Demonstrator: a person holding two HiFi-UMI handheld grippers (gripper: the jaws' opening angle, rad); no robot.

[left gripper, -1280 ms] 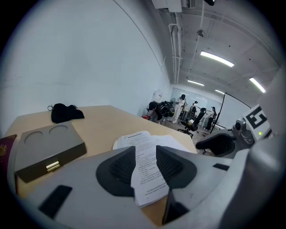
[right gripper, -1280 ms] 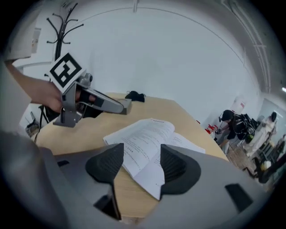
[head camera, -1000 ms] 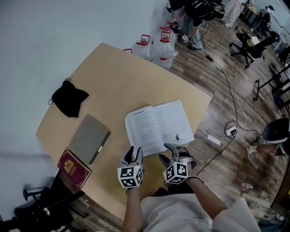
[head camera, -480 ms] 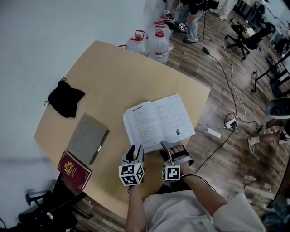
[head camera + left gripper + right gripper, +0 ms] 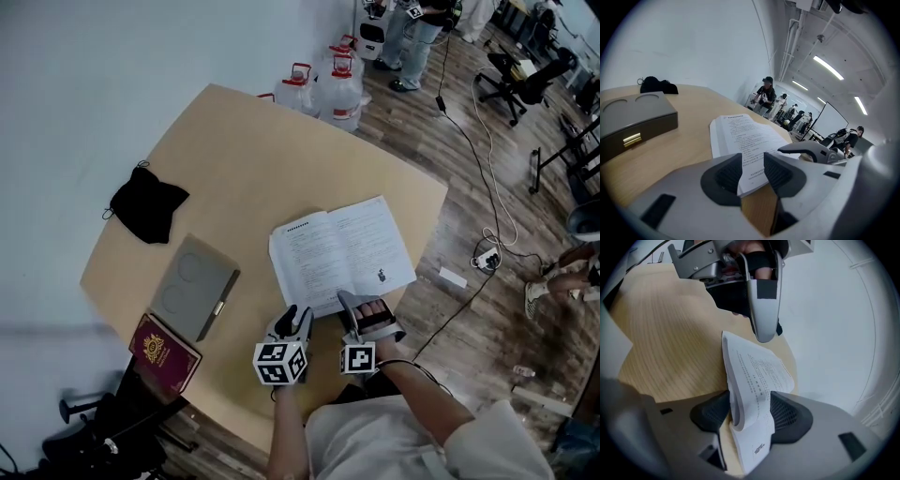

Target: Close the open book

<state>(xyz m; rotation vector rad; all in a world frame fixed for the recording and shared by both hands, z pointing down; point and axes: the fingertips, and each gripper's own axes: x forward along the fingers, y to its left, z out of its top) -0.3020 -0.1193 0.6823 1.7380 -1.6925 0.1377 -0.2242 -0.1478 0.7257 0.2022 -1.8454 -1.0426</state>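
Observation:
The open book (image 5: 342, 253) lies flat on the tan table (image 5: 244, 159), its white printed pages facing up. My left gripper (image 5: 295, 323) sits at the book's near left corner. That corner (image 5: 752, 176) lies between the left gripper's (image 5: 752, 171) pads, which stand apart from it. My right gripper (image 5: 358, 314) is at the near edge of the right-hand pages. Its jaws have just been closing, and the curled stack of pages (image 5: 759, 369) fills the gap of the right gripper (image 5: 750, 416), with both pads against it.
A grey box (image 5: 195, 288) and a red book (image 5: 164, 352) lie at the table's left, and a black cloth (image 5: 148, 204) lies farther back. Water jugs (image 5: 337, 89) stand on the floor behind the table. Cables and office chairs are at the right.
Both grippers have sunk to the book's near edge. The right gripper has rolled and taken the right-hand pages between its jaws. The book still lies open.

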